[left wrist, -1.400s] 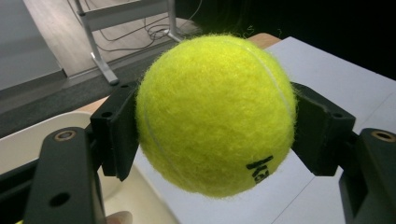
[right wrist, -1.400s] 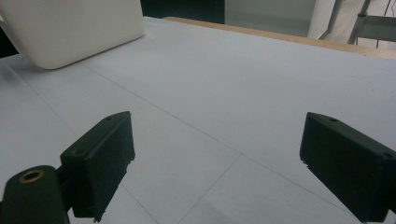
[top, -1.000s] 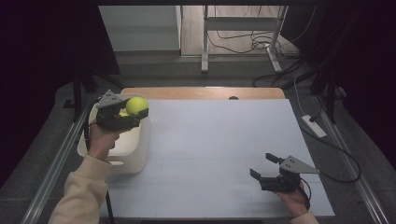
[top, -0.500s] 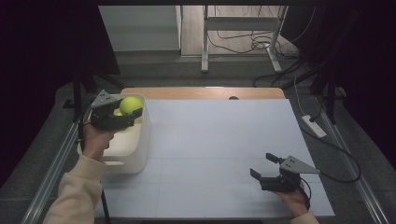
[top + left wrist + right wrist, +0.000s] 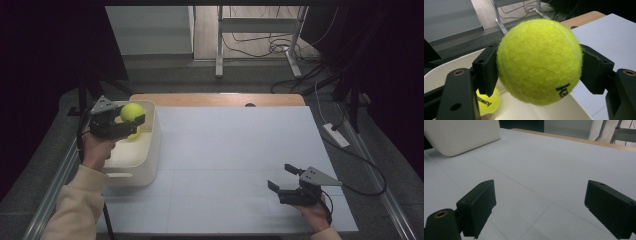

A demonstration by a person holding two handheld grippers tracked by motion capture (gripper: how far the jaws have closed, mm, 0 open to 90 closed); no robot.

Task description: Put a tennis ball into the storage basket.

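Gripping a yellow tennis ball (image 5: 539, 61), the left gripper (image 5: 131, 119) is being held above the white bin (image 5: 150, 150) at the table's (image 5: 235, 165) left edge, near its far left corner. The ball is being pinched on both sides by the black pads (image 5: 486, 70), with the jaws closed against its felt and the black lettering showing low on its near side. In the high view the ball (image 5: 132, 112) is seen clear of the bin's floor, over the far end of the bin, and the gripper is being carried by a hand (image 5: 96, 150) whose cream sleeve (image 5: 75, 205) is coming in from the near left.

A second tennis ball (image 5: 486, 102) is lying on the bin's floor, below the held one and apart from it; in the high view it is partly hidden behind the gripper.

The right gripper (image 5: 286, 179) is being kept low over the white table near its near right corner, well apart from the bin. Its jaws are standing wide apart in the right gripper view (image 5: 539, 212), with nothing but bare table surface between them, and the bin's rounded side (image 5: 461, 135) is showing far off at the upper left. A strip of wood (image 5: 220, 99) is running along the table's far edge.
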